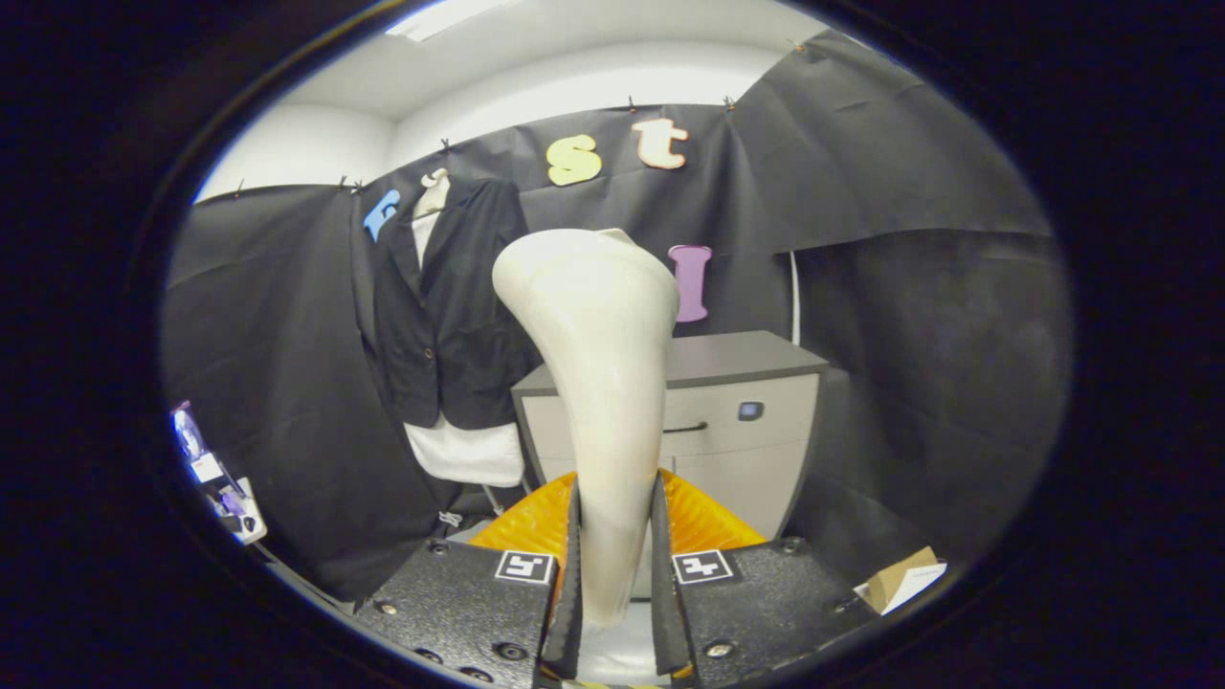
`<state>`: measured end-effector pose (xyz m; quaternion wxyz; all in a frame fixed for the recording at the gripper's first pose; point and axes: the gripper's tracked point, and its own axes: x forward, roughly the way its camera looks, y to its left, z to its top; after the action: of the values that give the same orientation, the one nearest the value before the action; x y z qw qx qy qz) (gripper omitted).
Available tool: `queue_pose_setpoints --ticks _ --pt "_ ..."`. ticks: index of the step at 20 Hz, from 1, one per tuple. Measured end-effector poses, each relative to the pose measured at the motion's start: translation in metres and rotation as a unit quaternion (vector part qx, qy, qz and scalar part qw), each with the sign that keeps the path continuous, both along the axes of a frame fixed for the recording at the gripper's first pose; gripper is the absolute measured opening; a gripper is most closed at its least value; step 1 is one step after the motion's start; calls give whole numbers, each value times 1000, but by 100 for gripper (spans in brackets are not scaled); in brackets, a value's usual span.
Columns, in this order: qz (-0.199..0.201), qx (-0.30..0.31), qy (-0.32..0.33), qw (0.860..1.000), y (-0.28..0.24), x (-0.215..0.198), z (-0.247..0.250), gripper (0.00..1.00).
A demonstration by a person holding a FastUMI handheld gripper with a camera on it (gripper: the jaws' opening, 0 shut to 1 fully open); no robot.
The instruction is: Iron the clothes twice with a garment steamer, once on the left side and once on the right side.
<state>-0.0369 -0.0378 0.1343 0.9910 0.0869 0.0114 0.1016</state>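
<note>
Between the jaws: garment steamer (598,383) clamped | jacket (455,306) beyond, left

The garment steamer (598,383), cream-white and smooth, stands upright between the fingers (572,593), both pressing its narrow handle; its broad head flares above them. The clothes, a dark jacket (450,306) over a white shirt (464,450), hang beyond the gripper (615,584), to its left.

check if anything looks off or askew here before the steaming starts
Nothing stands out. The gripper is shut on the garment steamer, which stands upright between the fingers. The black jacket hangs straight on the booth wall beyond them, over a white garment, beside the grey cabinet.
</note>
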Motion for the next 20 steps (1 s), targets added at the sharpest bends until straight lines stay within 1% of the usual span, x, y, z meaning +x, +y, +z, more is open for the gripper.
queue_pose_setpoints --ticks 2,6,15,20 --pt "-6 11 2 1000 -23 -12 -11 32" --pt "-5 23 1 1000 -41 -23 -30 32" --pt "10 7 3 1000 -48 -25 -47 32" --pt "13 12 6 1000 -52 -24 -46 32"
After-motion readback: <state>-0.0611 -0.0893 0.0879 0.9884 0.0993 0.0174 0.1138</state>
